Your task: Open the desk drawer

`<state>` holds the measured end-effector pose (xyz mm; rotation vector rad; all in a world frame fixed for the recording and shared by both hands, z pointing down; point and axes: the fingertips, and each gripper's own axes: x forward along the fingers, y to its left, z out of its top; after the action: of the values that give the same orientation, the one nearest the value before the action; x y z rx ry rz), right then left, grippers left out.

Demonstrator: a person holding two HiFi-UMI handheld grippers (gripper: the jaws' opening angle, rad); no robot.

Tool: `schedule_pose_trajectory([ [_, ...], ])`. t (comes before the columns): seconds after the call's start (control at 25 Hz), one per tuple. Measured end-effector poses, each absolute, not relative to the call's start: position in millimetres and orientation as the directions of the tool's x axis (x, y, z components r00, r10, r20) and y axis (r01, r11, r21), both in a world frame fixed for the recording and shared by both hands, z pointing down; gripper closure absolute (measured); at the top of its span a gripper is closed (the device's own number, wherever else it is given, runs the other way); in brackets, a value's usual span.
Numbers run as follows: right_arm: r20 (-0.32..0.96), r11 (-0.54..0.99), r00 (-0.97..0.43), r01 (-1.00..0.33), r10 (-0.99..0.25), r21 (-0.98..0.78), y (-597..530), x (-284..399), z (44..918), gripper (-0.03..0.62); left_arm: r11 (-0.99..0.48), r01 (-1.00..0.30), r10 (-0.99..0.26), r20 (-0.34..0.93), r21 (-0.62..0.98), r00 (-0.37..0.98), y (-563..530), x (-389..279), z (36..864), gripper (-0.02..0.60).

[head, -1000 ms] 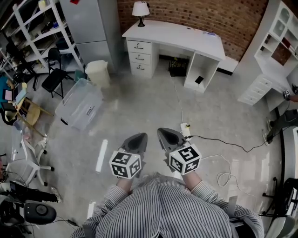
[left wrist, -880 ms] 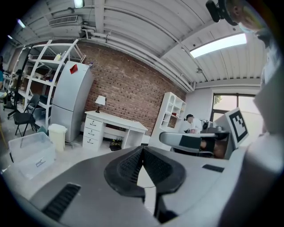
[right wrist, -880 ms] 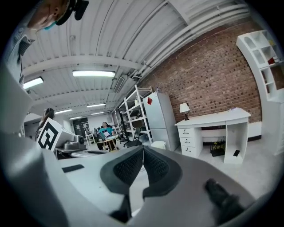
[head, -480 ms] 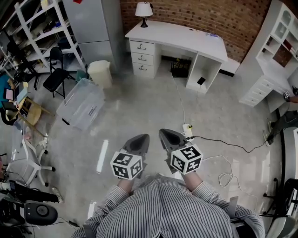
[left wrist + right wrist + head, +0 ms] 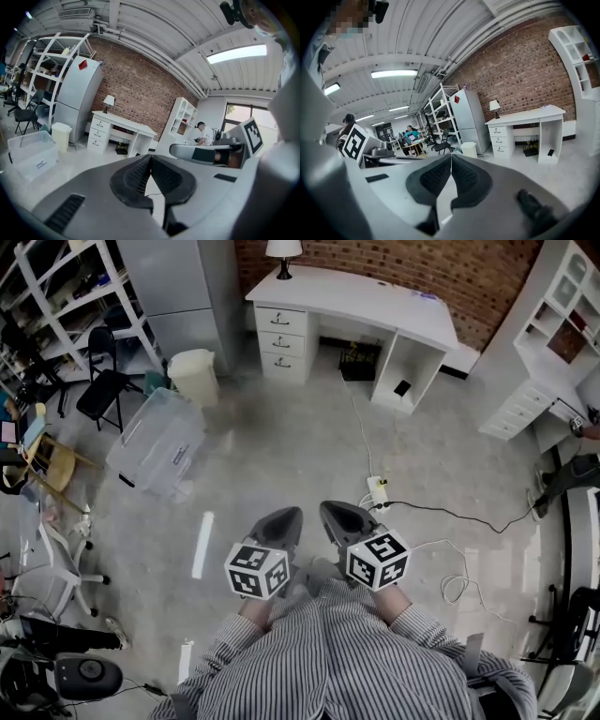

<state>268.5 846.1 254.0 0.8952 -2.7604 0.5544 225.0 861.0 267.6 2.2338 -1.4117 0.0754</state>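
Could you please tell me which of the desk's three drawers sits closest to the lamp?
The top drawer, just under the desktop where the lamp stands; the middle drawer and bottom drawer lie below it.

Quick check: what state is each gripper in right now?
Left gripper: closed, holding nothing.
Right gripper: closed, holding nothing.

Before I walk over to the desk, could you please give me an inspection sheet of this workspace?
Surface: grey floor.
Job's things: white desk against the brick wall; its three drawers look shut.
Clutter: clear storage bin and pale waste bin on the floor, left.
Grippers: left gripper and right gripper, jaws shut, empty, far from the desk.
Cables: power strip ahead; white cable toward the desk, black cable trailing right.
Surroundings: shelving rack, black chair, white bookcase.
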Motion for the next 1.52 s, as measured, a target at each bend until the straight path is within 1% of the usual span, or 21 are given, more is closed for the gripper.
schedule_pose_trajectory([
  [0.28, 0.305, 0.778, -0.837, -0.539, -0.454, -0.322, 796.5, 241.9, 273.2, 0.576, -0.336, -0.855, -0.819, 0.327, 0.395, 0.472, 805.9, 210.5, 283.6, 0.569],
  [0.52, 0.264, 0.784, -0.848, -0.527, -0.459, -0.329, 699.9, 227.1, 257.4, 0.577, -0.312, -0.867, -0.834, 0.324, 0.389, 0.446, 717.8, 191.6, 281.5, 0.569],
  [0.72, 0.261, 0.791, -0.852, -0.519, -0.453, -0.323, 627.6, 224.0, 254.7, 0.577, -0.309, -0.876, -0.847, 0.313, 0.371, 0.431, 643.6, 184.6, 272.9, 0.569],
  [0.96, 0.234, 0.797, -0.866, -0.498, -0.441, -0.342, 551.7, 225.5, 247.8, 0.577, -0.317, -0.878, -0.851, 0.300, 0.359, 0.430, 576.7, 192.0, 267.4, 0.569],
  [1.24, 0.246, 0.792, -0.879, -0.476, -0.409, -0.382, 509.1, 216.9, 260.9, 0.577, -0.274, -0.897, -0.855, 0.340, 0.346, 0.392, 534.2, 178.1, 275.7, 0.569],
  [1.52, 0.249, 0.791, -0.882, -0.470, -0.400, -0.393, 468.4, 197.4, 264.4, 0.577, -0.274, -0.899, -0.846, 0.358, 0.342, 0.394, 490.5, 161.3, 280.4, 0.569],
])
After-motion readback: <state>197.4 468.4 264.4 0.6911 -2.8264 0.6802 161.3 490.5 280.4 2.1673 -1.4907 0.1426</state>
